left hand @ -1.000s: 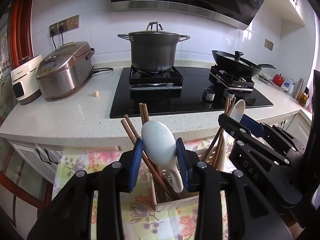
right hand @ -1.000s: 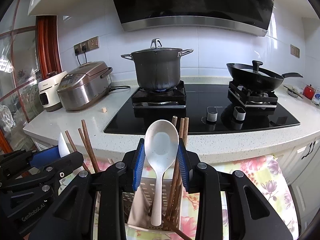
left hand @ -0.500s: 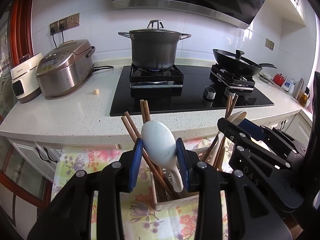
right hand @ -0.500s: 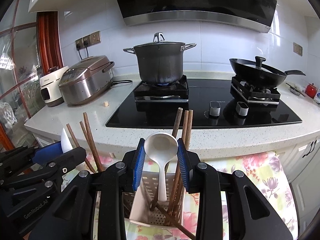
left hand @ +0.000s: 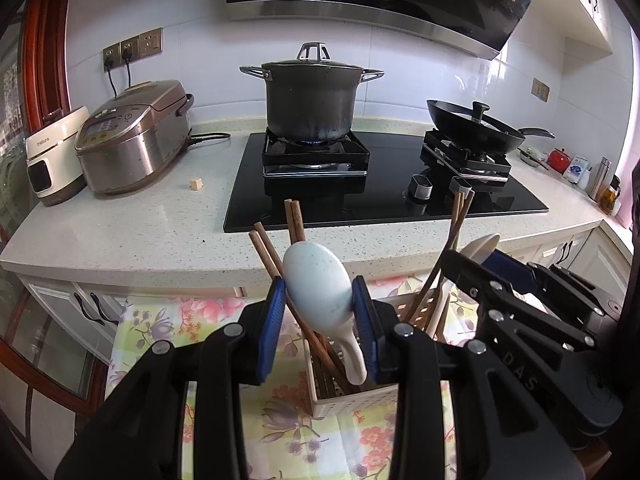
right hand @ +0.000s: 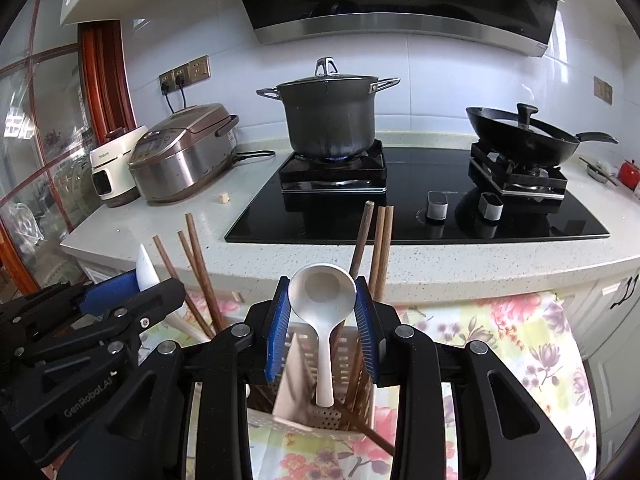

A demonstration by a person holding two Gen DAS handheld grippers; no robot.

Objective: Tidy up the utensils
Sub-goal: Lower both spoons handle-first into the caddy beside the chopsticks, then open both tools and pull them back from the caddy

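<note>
My left gripper is shut on a pale blue ceramic spoon, bowl up, handle pointing down into a white perforated utensil holder. My right gripper is shut on a white spoon, its handle down inside the same holder, close to the bottom. Brown wooden chopsticks lean in the left compartment; others stand in the right one. The right gripper shows at the right of the left wrist view; the left gripper shows at the left of the right wrist view.
The holder stands on a floral cloth in front of a speckled counter. Behind are a black hob with a lit pot and a wok, and a rice cooker.
My right gripper has lowered the white spoon deeper into the holder. My left gripper has stayed almost still with the blue spoon.
</note>
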